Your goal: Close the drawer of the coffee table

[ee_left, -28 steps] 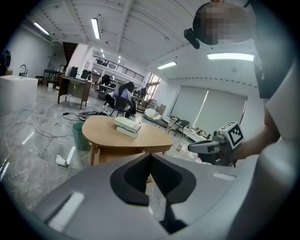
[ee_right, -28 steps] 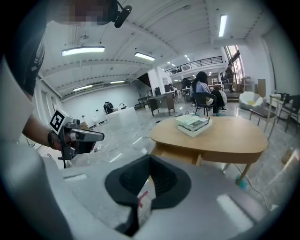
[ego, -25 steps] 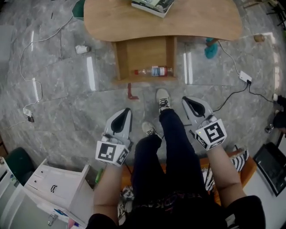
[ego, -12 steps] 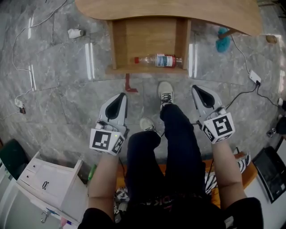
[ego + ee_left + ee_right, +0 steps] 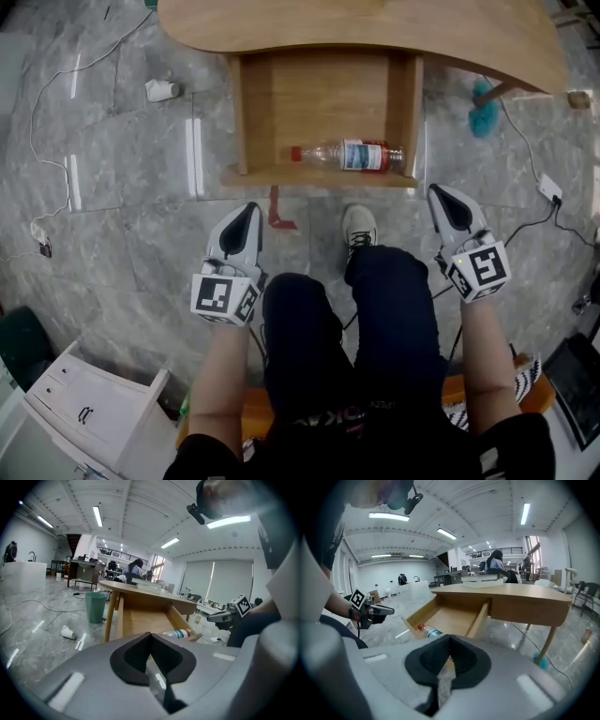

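Observation:
The wooden coffee table (image 5: pixel 356 28) has its drawer (image 5: pixel 323 175) pulled out toward me. A clear plastic bottle (image 5: pixel 347 155) with a red cap lies inside, against the drawer front. My left gripper (image 5: pixel 247 212) is shut and empty, just short of the drawer's front left corner. At the front right corner my right gripper (image 5: pixel 439 195) is also shut and empty, close to the wood. The left gripper view looks past the closed jaws (image 5: pixel 150 637) at the drawer (image 5: pixel 140 616) and bottle (image 5: pixel 178 633). The right gripper view shows the drawer (image 5: pixel 450 616) beyond its shut tip (image 5: pixel 450 641).
My legs and a white shoe (image 5: pixel 359 230) lie between the grippers, in front of the drawer. A red piece (image 5: pixel 277 211) lies on the marble floor by the left gripper. A paper cup (image 5: pixel 161 90), cables, a green bin (image 5: pixel 95 606) and a white cabinet (image 5: pixel 84 412) stand around.
Both grippers have sunk and come closer to the drawer front, still shut. The right one has spread out toward the drawer's right corner. The drawer and bottle have not moved.

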Demonstrator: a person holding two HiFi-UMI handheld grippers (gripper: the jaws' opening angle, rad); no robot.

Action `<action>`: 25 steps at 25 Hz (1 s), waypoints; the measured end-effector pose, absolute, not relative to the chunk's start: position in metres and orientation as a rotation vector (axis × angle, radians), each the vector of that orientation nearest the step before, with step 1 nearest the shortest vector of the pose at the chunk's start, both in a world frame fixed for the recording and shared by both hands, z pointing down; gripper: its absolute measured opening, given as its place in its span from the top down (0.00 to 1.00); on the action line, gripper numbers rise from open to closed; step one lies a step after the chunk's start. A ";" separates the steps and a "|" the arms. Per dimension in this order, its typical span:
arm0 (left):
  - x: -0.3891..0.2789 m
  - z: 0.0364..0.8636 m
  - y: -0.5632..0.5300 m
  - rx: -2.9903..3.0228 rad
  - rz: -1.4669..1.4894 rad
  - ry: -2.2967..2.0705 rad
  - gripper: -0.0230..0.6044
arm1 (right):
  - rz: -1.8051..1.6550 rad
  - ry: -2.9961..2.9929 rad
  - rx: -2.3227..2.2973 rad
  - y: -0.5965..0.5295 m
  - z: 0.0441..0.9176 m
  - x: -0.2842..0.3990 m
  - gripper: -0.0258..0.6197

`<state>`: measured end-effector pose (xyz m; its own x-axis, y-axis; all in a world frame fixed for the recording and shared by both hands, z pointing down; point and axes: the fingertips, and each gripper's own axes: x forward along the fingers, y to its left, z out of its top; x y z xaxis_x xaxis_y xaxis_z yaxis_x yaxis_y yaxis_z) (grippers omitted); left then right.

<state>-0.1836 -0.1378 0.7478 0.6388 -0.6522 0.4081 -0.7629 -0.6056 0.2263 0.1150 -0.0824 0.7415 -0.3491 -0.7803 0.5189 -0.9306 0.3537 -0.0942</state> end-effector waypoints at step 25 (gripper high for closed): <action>-0.231 0.876 -0.197 2.621 0.466 -1.308 0.47 | 0.411 -2.291 1.430 -0.074 0.867 0.120 0.64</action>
<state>-0.2310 -0.1971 0.8761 0.5650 -0.7459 0.3526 -0.8007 -0.5988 0.0164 0.1196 -0.0743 0.8669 -0.3920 -0.7817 0.4851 -0.9016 0.4314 -0.0334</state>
